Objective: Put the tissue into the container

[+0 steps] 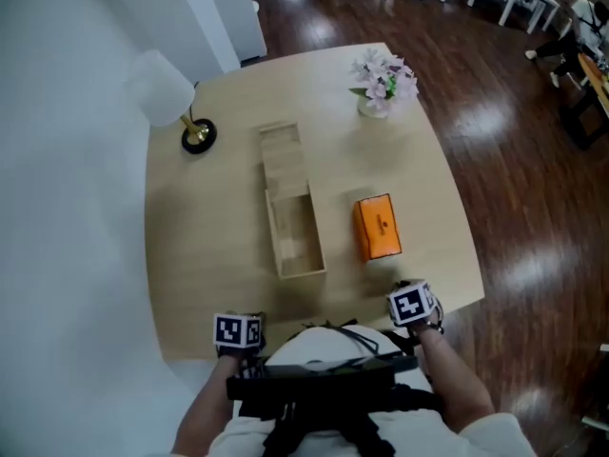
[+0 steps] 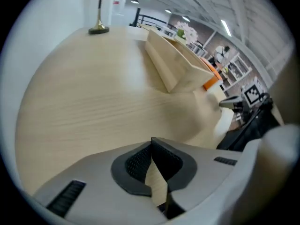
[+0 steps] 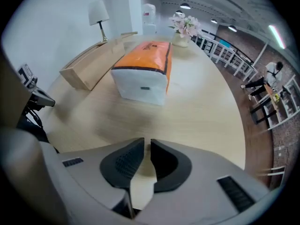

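Tissue pack (image 1: 377, 227): lies flat on table (image 1: 190, 246), 3 o'clock of open wooden container (image 1: 293, 219), handy for sideways carry. Left gripper (image 2: 151, 143): closed, empty, parked at 7 o'clock. Right gripper (image 3: 147, 145): barely parted, empty, faces pack.

Bare bench (image 1: 219, 255) runs from the near edge to the orange tissue pack (image 1: 377, 226), a clear strip parting it from the open wooden box (image 1: 295, 228) on its left.

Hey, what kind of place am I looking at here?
Probably a large indoor hall or lab set up like a home: a wooden table with a lamp and flowers, a dark wood floor, and long ceiling lights.
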`<state>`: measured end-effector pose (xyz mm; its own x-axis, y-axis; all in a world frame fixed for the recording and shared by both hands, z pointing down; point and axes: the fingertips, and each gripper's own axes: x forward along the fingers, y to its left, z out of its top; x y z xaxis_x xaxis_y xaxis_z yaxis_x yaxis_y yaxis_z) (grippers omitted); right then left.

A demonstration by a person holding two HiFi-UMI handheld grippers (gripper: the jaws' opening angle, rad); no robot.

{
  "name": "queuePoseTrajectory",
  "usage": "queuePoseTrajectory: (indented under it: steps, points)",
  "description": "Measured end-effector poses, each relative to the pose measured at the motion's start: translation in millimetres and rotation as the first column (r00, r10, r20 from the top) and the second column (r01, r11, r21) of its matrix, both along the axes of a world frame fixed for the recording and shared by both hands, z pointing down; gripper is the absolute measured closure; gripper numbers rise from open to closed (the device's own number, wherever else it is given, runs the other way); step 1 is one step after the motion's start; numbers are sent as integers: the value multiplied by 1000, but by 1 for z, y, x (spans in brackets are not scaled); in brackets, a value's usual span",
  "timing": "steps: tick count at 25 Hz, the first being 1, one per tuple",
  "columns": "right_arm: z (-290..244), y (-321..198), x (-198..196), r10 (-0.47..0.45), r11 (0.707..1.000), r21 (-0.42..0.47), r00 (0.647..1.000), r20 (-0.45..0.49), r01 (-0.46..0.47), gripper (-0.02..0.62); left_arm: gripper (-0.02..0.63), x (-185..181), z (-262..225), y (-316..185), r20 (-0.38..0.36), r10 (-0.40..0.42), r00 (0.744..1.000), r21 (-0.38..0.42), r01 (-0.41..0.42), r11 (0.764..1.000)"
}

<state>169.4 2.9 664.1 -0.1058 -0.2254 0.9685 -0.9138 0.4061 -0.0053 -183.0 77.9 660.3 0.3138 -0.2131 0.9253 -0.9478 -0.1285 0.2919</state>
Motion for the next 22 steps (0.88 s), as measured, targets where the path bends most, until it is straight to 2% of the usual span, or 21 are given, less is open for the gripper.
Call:
queuePoseTrajectory:
  steps: [3,6,10,13,17,22]
  points:
    - [-4,-6,6,11,1000,28,1000,-16,-11,513,607,3,-12,-8,-37,-87,996,63,89,994]
    - [-11,-15,12,44,997,61,999,9,-45,454,607,9,-32,-23,-47,-108,993,146,114,983]
    - [-36,-34,21,69,985,154,995,67,-79,388,607,14,-65,-44,-73,-129,989,264,144,954]
    - [-58,-48,20,55,970,227,990,131,-84,348,607,22,-89,-57,-109,-107,988,329,138,934]
    - [-84,-61,14,82,958,247,967,240,-143,330,607,40,-118,-72,-158,-59,986,386,116,915]
    - [-105,-86,-7,60,945,284,940,336,-162,301,606,61,-141,-83,-195,2,981,426,82,901]
